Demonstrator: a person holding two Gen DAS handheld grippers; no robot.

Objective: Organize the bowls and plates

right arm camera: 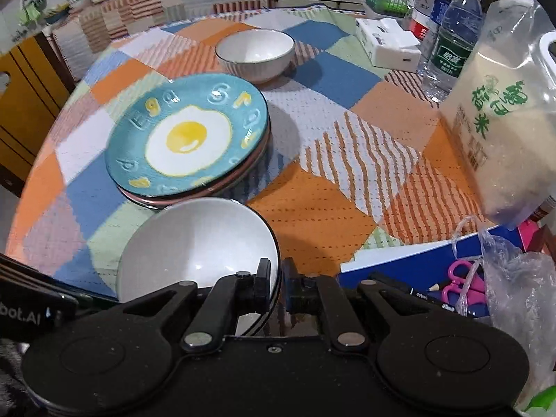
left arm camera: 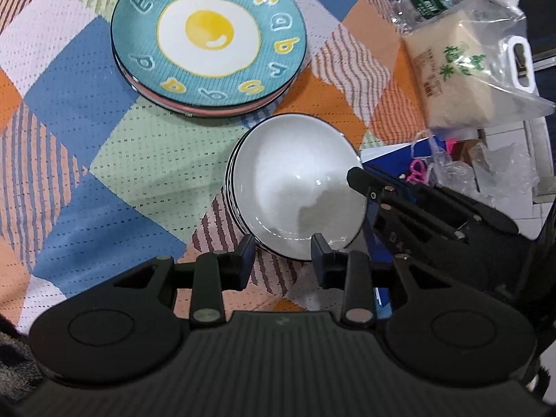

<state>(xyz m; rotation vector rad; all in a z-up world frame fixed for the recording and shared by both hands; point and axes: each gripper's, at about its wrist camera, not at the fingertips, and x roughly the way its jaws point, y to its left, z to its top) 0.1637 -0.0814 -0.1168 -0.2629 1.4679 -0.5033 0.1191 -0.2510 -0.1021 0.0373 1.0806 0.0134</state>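
On the patchwork tablecloth (left arm camera: 69, 139), at about eleven o'clock from my left gripper (left arm camera: 282, 256), sits a stack of plates (left arm camera: 208, 38); the top one is teal with a fried egg painted in its middle and raised letters round the rim, and a pink plate edge shows beneath it. Straight ahead at twelve o'clock, just beside that stack but apart from it, lies the white bowl (left arm camera: 295, 187), dark-rimmed, with more rims showing under its left side, so it is nested on others. My left jaws stand partly apart, one pad on each side of the bowl's near rim, and neither pad presses on it as far as I can see. At two o'clock my right gripper (left arm camera: 361, 177) reaches in and meets the bowl's far right rim.

In my right wrist view that same bowl (right arm camera: 198, 243) fills the ten o'clock side, and my right gripper (right arm camera: 278, 283) is clamped narrow on its rim, one pad inside, one outside. The plates (right arm camera: 187, 135) lie at eleven o'clock beyond it. A second white bowl (right arm camera: 255, 54) stands alone at twelve o'clock, far across the table. At one o'clock are a tissue box (right arm camera: 385, 43) and water bottles (right arm camera: 451, 45); at two o'clock a clear bag of rice (right arm camera: 504, 132); at three o'clock a blue box (right arm camera: 399, 264) with pink scissors (right arm camera: 462, 278).
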